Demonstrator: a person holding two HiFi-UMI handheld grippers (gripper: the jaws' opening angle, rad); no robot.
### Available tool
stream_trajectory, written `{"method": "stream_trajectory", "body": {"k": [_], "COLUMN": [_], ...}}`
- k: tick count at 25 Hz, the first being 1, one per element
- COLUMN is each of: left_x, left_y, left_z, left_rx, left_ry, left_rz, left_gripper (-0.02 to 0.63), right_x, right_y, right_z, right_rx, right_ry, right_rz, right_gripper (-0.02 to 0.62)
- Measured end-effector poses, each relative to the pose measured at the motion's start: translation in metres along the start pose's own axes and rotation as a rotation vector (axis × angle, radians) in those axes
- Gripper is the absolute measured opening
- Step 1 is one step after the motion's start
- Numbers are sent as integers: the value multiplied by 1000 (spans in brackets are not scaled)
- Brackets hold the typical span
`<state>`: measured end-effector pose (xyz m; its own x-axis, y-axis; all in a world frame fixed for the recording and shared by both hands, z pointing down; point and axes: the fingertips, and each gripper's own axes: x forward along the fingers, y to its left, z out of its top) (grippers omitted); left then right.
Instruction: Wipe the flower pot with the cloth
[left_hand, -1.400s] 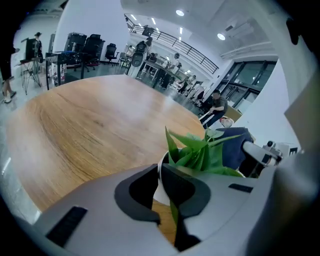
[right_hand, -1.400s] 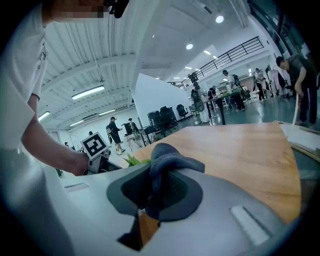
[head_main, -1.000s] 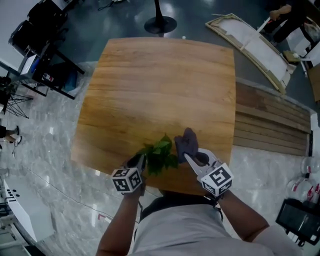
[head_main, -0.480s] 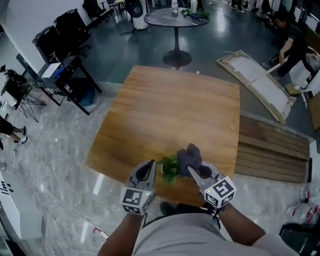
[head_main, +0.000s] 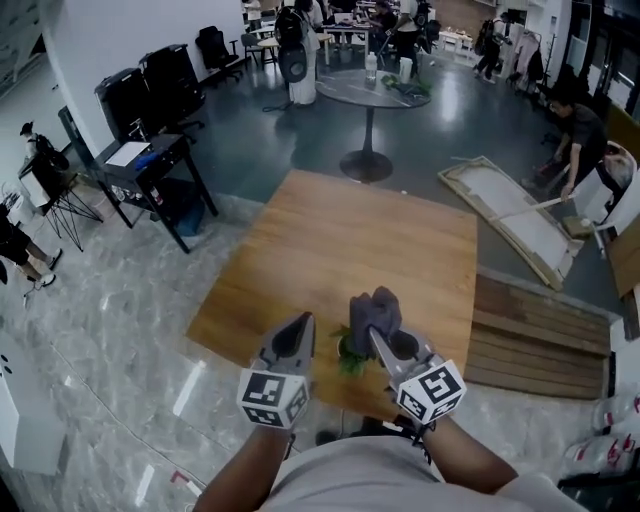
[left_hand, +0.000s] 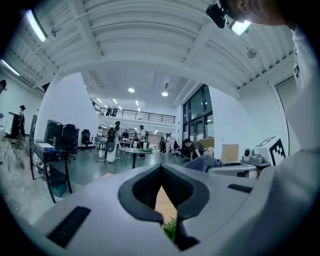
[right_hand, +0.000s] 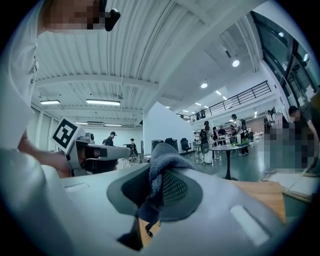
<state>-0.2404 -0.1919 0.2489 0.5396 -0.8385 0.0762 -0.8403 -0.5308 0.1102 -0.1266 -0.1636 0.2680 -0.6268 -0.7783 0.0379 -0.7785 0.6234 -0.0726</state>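
Observation:
A small green plant (head_main: 349, 352), its pot hidden under the leaves, stands near the front edge of the wooden table (head_main: 380, 240). My left gripper (head_main: 302, 322) hovers just left of the plant, raised and level, its jaws shut with nothing between them. In the left gripper view (left_hand: 161, 187) a few leaves (left_hand: 171, 227) show below the closed jaws. To the right of the plant, my right gripper (head_main: 374, 332) is shut on a grey cloth (head_main: 375, 308). In the right gripper view (right_hand: 152, 195) the cloth (right_hand: 162, 157) bunches up over the jaws.
A round pedestal table (head_main: 375, 90) stands beyond the wooden one. Black chairs and a desk (head_main: 150, 150) line the left. A flat framed panel (head_main: 510, 215) and wooden slats (head_main: 540, 335) lie on the floor to the right, where a person (head_main: 580, 130) bends over.
Both grippers have risen off the table. The left gripper, earlier at the plant with its jaws apart, has come away and shut. The right gripper has kept its hold on the cloth.

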Motion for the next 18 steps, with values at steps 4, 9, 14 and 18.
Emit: {"method": "stream_trajectory", "body": {"k": [4,9,14,18], "left_x": [-16,-33,-41,-44], "left_y": [0,2,7,9], "left_z": [16,21,20,24], "left_rx": [-1,-15,-76,-92], "left_ry": [-34,-46,-57,-69], "left_rz": [7,5,14,25], "left_gripper": [6,6,6,6], "right_x": [3,5,4,1], "right_y": [19,35,43,47], "right_z": [20,35,42,49], "right_rx": [-8,-58,-54,-48], "right_ry": [-33,-52,-58,-66], "right_rz": [15,13,17,25], "right_gripper": [31,32,31,32]}}
